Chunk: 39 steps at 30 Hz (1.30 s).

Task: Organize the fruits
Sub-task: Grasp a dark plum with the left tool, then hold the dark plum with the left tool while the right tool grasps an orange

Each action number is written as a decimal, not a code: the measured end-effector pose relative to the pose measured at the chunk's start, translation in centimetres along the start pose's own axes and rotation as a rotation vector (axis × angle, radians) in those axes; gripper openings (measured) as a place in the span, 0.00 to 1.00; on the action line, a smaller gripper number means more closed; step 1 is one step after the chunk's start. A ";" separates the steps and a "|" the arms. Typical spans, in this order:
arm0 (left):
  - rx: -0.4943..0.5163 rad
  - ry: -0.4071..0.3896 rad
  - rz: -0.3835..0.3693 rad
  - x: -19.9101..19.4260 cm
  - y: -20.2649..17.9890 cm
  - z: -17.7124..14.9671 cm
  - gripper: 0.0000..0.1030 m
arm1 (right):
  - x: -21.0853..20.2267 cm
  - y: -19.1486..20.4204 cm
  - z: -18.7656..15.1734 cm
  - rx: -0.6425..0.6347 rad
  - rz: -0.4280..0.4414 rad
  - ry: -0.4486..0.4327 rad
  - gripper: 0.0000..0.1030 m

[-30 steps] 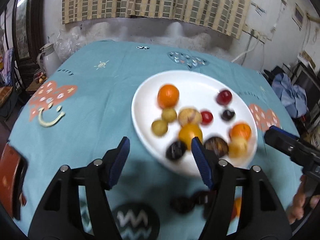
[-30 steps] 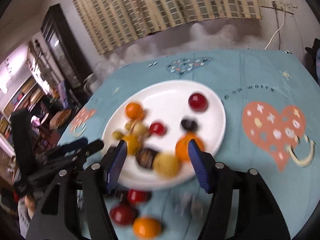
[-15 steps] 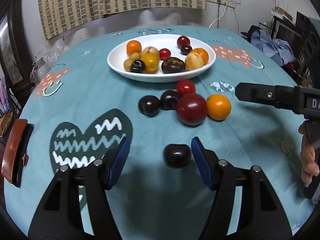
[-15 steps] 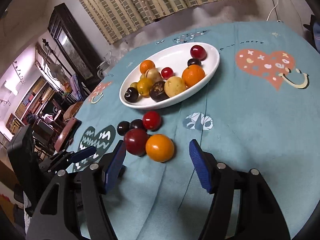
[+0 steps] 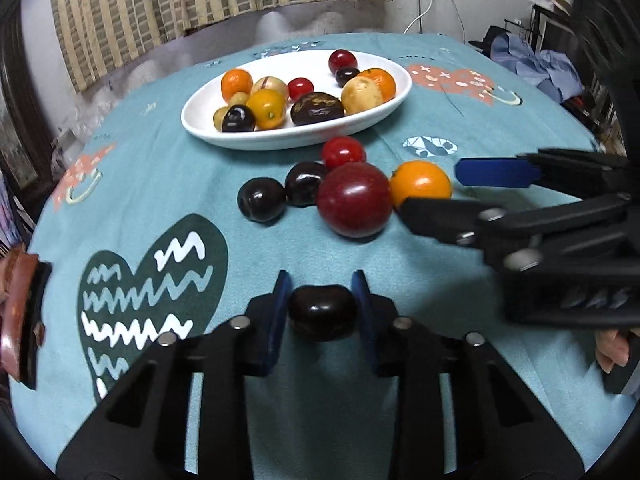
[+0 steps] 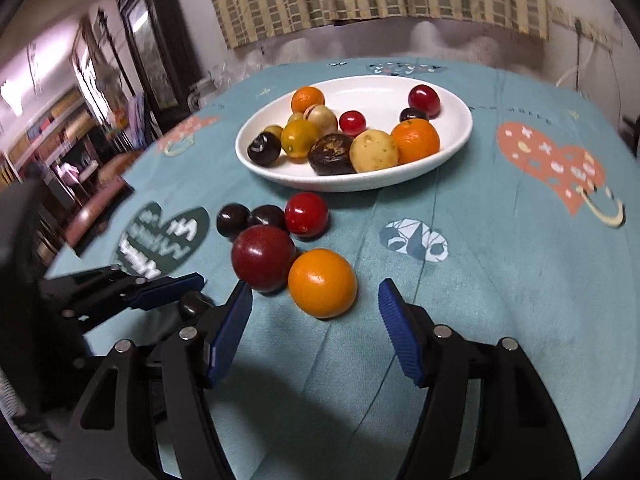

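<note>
Gripping a dark plum (image 5: 322, 312) near the tabletop's front edge, the left gripper (image 5: 321, 308) should lift straight; the right gripper (image 6: 316, 344), jaws apart, approaches the orange (image 6: 322, 282).

we see the plate (image 5: 390, 106) at the far middle of the table (image 5: 160, 184), with a heap of fruit in it. just before the plate's near rim lies a cluster on the cloth: a small round fruit (image 5: 343, 151) nearest the plate, two plums (image 5: 262, 199) side by side to its left, a big apple (image 5: 354, 199) in front, and an orange (image 5: 420, 184) touching the apple on the right. nearer still, apart from the cluster, one lone plum (image 5: 322, 311) sits between the left gripper (image 5: 320, 294) fingers (both pads seem to touch it). the right gripper (image 6: 316, 308) stands just before the orange, its fingers spread to either side; in the left view it comes in from the right.
</note>
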<state>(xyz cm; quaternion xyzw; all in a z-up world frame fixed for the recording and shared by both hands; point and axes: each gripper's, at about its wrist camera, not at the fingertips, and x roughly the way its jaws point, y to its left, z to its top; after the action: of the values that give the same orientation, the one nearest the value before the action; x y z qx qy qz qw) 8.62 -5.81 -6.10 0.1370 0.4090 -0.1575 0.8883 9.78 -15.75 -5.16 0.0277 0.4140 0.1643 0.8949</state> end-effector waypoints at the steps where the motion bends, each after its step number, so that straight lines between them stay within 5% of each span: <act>1: 0.010 -0.004 0.011 -0.1 -0.2 0.0 0.31 | 0.3 0.2 -0.1 -0.014 -0.010 0.009 0.64; 2: 0.020 -0.009 0.016 -0.2 -0.5 -0.1 0.31 | 0.6 0.4 -0.1 -0.028 -0.019 0.017 0.64; 6: 0.042 -0.037 0.021 -0.9 -1.1 -0.1 0.30 | 1.2 0.3 -0.3 -0.049 -0.037 0.032 0.38; 12: 0.062 -0.111 0.034 -2.8 -1.7 -0.1 0.30 | 0.2 -0.9 -0.3 0.003 -0.011 -0.009 0.35; 15: 0.050 -0.154 0.048 -3.8 -1.4 0.1 0.30 | -0.7 -1.2 -0.2 0.020 0.008 -0.034 0.22; 25: 0.021 -0.191 0.040 -4.8 -0.7 0.5 0.30 | -0.2 -1.4 0.1 0.033 0.030 -0.024 0.24; 39: -0.029 -0.162 0.022 -4.2 0.5 0.7 0.30 | 0.4 -2.6 0.9 0.049 -0.046 -0.039 0.25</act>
<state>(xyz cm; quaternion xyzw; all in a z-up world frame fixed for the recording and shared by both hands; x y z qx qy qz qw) 6.68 -4.86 -2.35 0.1154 0.3366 -0.1522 0.9221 11.42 -17.98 -5.34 0.0435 0.4008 0.1331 0.9054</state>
